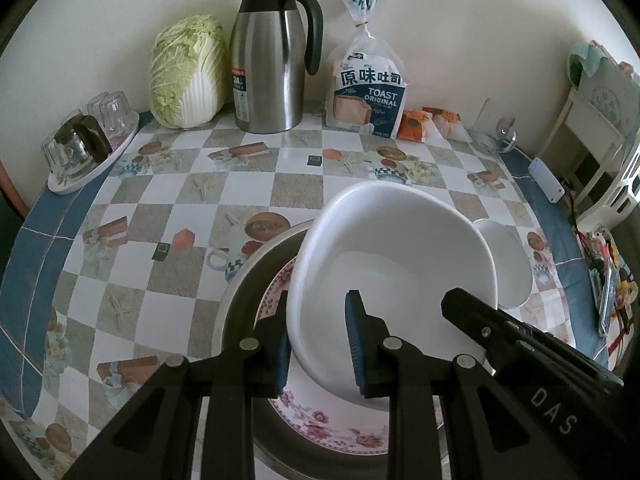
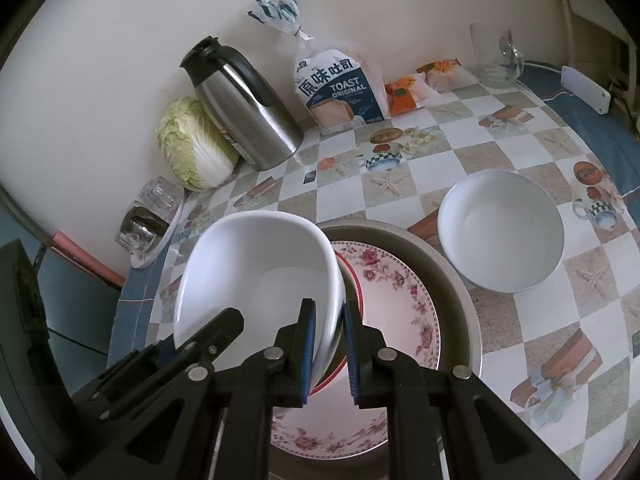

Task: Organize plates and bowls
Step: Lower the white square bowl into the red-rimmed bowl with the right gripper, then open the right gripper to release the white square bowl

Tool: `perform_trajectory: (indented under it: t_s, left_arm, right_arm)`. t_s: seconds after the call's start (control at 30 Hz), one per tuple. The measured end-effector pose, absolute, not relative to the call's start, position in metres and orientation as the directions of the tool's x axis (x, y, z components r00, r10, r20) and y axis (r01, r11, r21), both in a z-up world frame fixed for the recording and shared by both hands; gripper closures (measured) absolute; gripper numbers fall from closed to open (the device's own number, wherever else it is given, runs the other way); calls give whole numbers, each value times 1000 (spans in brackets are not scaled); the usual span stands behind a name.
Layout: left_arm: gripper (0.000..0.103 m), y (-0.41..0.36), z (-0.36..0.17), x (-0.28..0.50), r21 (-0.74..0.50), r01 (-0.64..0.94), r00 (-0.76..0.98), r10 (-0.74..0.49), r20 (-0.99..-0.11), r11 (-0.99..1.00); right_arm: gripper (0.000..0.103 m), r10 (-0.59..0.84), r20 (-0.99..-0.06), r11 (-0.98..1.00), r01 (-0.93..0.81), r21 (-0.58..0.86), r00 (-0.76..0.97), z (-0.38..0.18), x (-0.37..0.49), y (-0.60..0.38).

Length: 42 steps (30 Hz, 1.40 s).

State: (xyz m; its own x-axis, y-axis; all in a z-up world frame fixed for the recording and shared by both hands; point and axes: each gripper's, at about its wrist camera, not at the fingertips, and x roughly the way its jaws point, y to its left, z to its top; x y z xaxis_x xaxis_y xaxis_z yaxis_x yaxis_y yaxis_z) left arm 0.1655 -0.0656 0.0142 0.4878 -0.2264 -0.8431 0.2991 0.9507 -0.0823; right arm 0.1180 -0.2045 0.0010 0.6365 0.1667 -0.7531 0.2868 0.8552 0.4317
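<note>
Left hand-held gripper (image 1: 318, 340) pinches the near-left rim of the white bowl (image 1: 396, 264), one blue pad outside the wall, one inside. Right hand-held gripper (image 2: 328, 350) pinches the same white bowl (image 2: 260, 272) on its opposite rim, pads close together with the wall between them. In the left wrist view the right one's black body reaches in over the bowl's right edge.

Bowl is tilted, held by both grippers over the floral plate (image 2: 400, 304). Whether its underside touches the plate, cannot tell. Plate lies inside a big metal basin (image 2: 452, 280), whose rim rings it.

Second white bowl (image 2: 500, 232) sits upright on the table (image 2: 500, 148), just right of the basin and apart from both grippers.

Behind the basin, along the wall: cabbage (image 1: 188, 72), steel thermos jug (image 1: 272, 56) right of it, bag of toast (image 1: 366, 88) right of that, then orange packets (image 1: 416, 124) and a glass mug (image 1: 490, 126). Far left of the basin, a tray (image 1: 94, 162) with upturned glasses (image 1: 110, 110). A white flat device (image 1: 546, 180) lies at the table's right edge.
</note>
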Motion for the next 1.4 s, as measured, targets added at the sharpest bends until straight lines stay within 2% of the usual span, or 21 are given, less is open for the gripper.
perform_trajectory:
  t_s: [0.27, 0.5, 1.13, 1.17, 1.23, 1.27, 1.3, 1.33, 1.4]
  left_arm:
    - [79, -63, 15, 166, -63, 290, 508, -209, -836, 955]
    - [87, -58, 14, 168, -60, 269, 523, -198, -829, 961]
    - [87, -51, 21, 168, -99, 239, 536, -217, -816, 966]
    - [86, -51, 25, 167, -104, 239, 544, -221, -809, 965]
    - [70, -50, 28, 165, -109, 236, 557, -226, -799, 966]
    - [55, -49, 31, 164, -114, 232, 565, -229, -793, 966]
    - [48, -48, 32, 164, -118, 229, 569, -232, -789, 966]
    - [47, -46, 34, 164, -123, 223, 574, -233, -785, 967]
    - [40, -43, 37, 165, -130, 205, 582, -227, -781, 970]
  right_arm:
    - [85, 170, -749, 854, 284, 436, 640, 1, 118, -204]
    - [84, 180, -742, 845, 285, 453, 645, 0, 119, -207]
    - [84, 194, -698, 834, 259, 488, 689, 15, 113, -214]
    - [84, 194, -697, 834, 258, 488, 690, 16, 112, -215]
    - [84, 189, -692, 834, 258, 488, 697, 20, 110, -218]
    - [84, 184, -690, 835, 259, 486, 700, 22, 110, -219]
    - [84, 180, -690, 835, 261, 484, 701, 22, 109, -220]
    - [80, 169, -691, 836, 269, 478, 702, 24, 108, -222]
    - [53, 152, -694, 838, 281, 468, 703, 25, 106, -226]
